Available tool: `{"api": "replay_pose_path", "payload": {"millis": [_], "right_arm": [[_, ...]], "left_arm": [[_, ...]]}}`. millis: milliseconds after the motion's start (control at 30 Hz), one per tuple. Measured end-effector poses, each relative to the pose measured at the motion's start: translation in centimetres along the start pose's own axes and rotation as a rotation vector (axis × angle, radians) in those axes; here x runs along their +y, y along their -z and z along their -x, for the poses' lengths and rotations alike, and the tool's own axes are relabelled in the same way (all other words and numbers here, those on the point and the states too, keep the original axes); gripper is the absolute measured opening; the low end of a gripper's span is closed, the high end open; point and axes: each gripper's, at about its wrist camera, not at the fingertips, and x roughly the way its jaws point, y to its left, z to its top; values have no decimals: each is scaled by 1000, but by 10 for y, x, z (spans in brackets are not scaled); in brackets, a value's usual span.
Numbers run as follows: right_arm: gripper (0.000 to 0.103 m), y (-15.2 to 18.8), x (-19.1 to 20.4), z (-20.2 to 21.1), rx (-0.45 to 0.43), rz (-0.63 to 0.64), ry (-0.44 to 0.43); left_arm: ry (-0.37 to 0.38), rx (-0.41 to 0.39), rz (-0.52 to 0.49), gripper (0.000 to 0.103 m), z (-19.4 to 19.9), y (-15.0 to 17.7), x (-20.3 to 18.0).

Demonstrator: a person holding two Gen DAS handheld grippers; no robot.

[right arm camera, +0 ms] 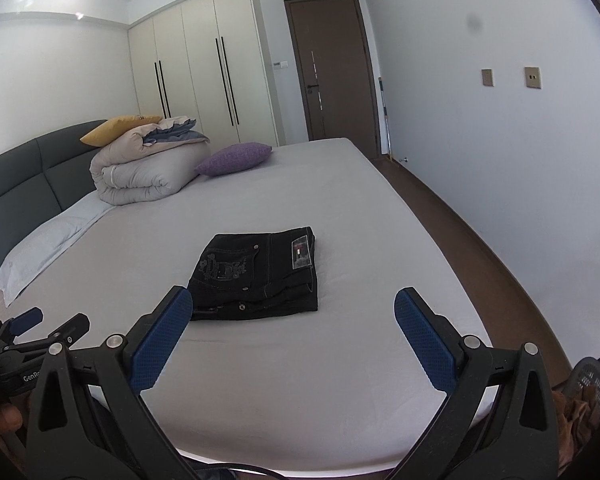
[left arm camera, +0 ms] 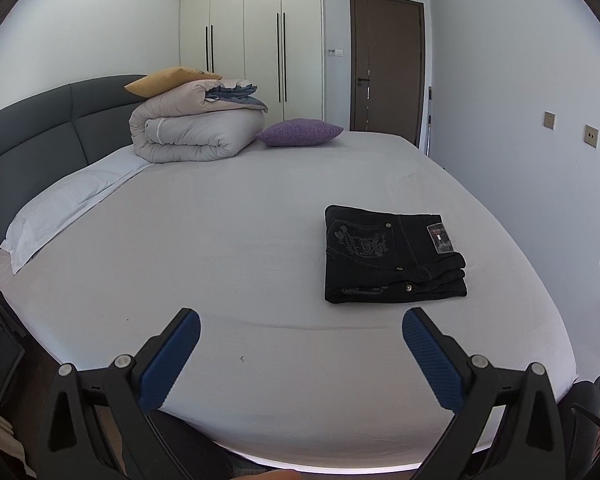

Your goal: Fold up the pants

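At the far left of the bed (left arm camera: 220, 240) a white pillow (left arm camera: 56, 216) lies along the grey headboard (left arm camera: 40, 132), and further along sits a rolled duvet (left arm camera: 196, 128) with a yellow cushion (left arm camera: 168, 80) on top and a purple cushion (left arm camera: 300, 132) just beside it. The left claw (left arm camera: 300, 344) hangs over the near edge of the sheet with its blue pads spread wide apart and nothing between them. To its right, the black pants (left arm camera: 392, 256) lie on the sheet as a compact, squared stack, back pocket and waistband label facing up, layers lined up along the near edge. The right claw (right arm camera: 292, 320) is likewise spread wide and empty, held back from the pants (right arm camera: 260, 272) and touching nothing. Judging by the tidy bundle and both claws standing clear, the folding looks finished; at most a little smoothing of the slightly stepped right-hand edge might remain.
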Motion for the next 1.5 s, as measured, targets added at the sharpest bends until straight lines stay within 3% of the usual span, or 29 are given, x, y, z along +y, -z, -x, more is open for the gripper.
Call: {"api": "replay_pose_path", "payload": {"millis": [633,1500], "right_arm": [[103,23,11,-41,120,57,-39],[103,40,17,-69,191,53,-52]], "left_arm": [[-10,83,15,103,-32,15,11],[-7,100,4,103,-35,23,8]]}}
